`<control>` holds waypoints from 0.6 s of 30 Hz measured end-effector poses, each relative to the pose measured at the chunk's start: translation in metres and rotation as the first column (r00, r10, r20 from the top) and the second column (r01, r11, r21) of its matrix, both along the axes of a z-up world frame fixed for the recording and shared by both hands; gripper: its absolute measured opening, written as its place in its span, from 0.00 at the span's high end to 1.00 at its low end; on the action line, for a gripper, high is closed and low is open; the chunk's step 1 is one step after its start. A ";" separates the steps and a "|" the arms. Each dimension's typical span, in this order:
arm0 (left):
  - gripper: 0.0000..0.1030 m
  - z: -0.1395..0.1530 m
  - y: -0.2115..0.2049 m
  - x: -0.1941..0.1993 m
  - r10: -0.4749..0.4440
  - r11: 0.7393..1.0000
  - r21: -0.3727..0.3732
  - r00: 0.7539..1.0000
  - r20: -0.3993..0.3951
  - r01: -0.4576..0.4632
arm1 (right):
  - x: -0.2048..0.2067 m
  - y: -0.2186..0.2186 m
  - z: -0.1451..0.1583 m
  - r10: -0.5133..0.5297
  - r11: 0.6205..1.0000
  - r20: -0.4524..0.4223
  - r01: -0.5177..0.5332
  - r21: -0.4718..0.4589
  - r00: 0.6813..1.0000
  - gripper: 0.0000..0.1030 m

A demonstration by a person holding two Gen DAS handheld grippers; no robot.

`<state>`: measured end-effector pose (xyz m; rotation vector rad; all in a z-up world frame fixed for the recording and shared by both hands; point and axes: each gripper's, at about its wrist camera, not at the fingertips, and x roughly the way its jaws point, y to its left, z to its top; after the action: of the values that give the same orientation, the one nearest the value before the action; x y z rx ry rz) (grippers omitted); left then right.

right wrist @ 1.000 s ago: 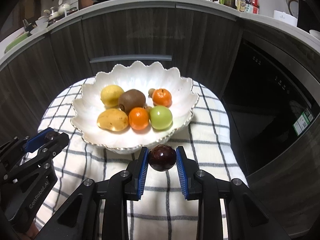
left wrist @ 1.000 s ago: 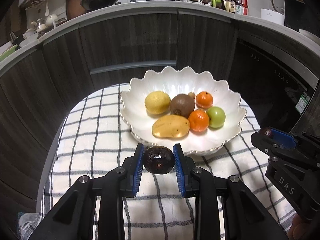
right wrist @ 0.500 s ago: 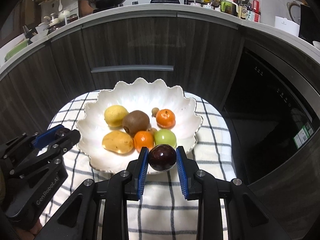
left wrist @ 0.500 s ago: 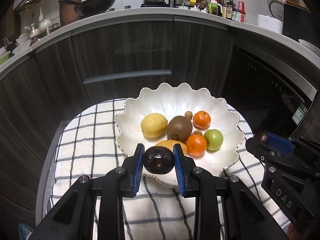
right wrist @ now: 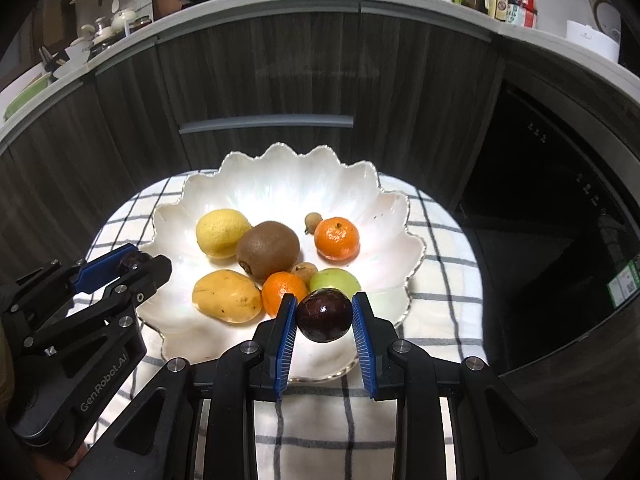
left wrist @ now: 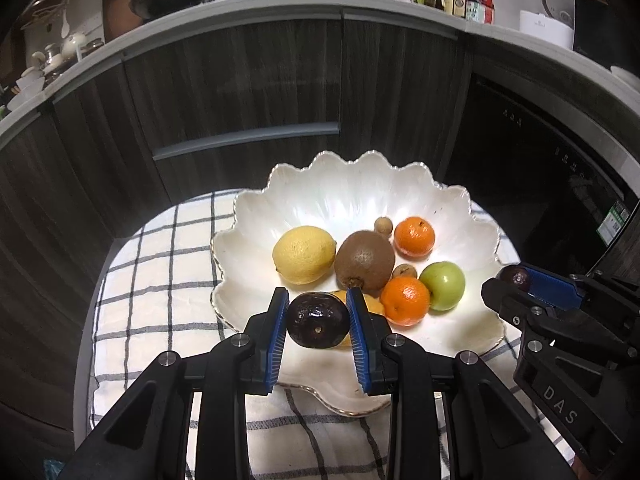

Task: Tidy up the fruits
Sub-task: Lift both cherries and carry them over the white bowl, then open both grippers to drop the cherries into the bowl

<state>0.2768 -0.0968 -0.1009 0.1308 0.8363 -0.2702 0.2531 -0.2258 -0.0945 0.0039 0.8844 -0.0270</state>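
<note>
A white scalloped bowl [left wrist: 352, 196] [right wrist: 280, 184] on a checked cloth holds a lemon [left wrist: 304, 254], a kiwi [left wrist: 364, 260], two tangerines [left wrist: 414, 237] [left wrist: 405, 300], a green apple [left wrist: 443, 286], a yellow mango [right wrist: 226, 296] and small brown longans [right wrist: 313, 222]. My left gripper [left wrist: 318, 322] is shut on a dark passion fruit [left wrist: 318, 320], held over the bowl's near left rim. My right gripper [right wrist: 324, 316] is shut on a second dark passion fruit [right wrist: 324, 315], held over the bowl's near right part. Each gripper shows at the other view's edge.
The checked cloth [left wrist: 160, 280] covers a small round table. Dark cabinet fronts [left wrist: 240, 92] stand close behind, and a dark appliance door [left wrist: 540, 160] stands to the right. A counter with pans and bottles runs above.
Both grippers have moved forward and up with their passion fruits, from the cloth before the bowl to over the bowl's near rim.
</note>
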 end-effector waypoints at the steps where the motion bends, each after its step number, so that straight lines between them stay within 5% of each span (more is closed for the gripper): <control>1: 0.71 -0.003 0.000 0.002 0.001 1.000 0.000 1.000 -0.010 -0.001 | 0.002 0.000 -0.004 0.002 1.000 -0.008 -0.002 0.002 1.000 0.72; 15: 0.71 -0.030 -0.004 0.009 -0.020 1.000 0.019 0.996 -0.083 0.021 | 0.010 0.002 -0.026 0.021 1.000 -0.058 -0.021 0.003 0.998 0.72; 18: 0.55 -0.030 -0.004 0.008 -0.018 1.000 0.023 0.996 -0.082 0.020 | 0.010 0.002 -0.026 0.022 1.000 -0.055 -0.022 0.003 0.998 0.72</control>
<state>0.2850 -0.1008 -0.1311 0.1509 0.9201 -0.2853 0.2633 -0.2239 -0.1205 -0.0044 0.9396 -0.0053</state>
